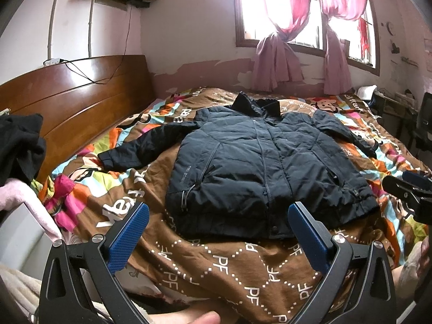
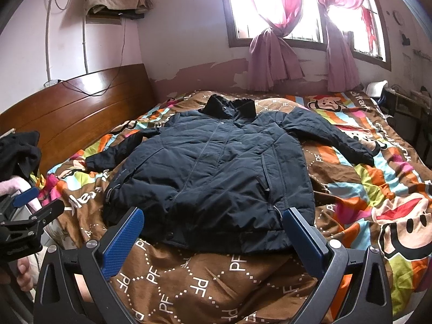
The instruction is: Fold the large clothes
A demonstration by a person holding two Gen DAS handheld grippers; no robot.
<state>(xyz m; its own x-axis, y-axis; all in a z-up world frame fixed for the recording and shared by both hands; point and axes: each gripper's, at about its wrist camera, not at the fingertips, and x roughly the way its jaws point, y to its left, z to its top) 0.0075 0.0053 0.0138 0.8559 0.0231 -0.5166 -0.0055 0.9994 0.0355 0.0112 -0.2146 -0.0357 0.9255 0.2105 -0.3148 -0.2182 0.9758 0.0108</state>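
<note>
A large dark navy padded jacket (image 1: 259, 167) lies flat, front up, on a patterned quilt (image 1: 216, 267), collar toward the window and both sleeves spread out. It also shows in the right wrist view (image 2: 216, 172). My left gripper (image 1: 218, 210) is open and empty, held above the quilt just short of the jacket's hem. My right gripper (image 2: 213, 216) is open and empty, at the hem's near edge. The right gripper shows at the right edge of the left wrist view (image 1: 410, 186); the left gripper shows at the left edge of the right wrist view (image 2: 29, 210).
A wooden headboard (image 1: 67, 100) stands at the left. Dark clothes (image 1: 19, 148) and a pink cloth (image 1: 24, 202) are piled at the near left. A window with pink curtains (image 1: 278, 62) is behind the bed. Cluttered furniture (image 1: 405, 108) stands at the far right.
</note>
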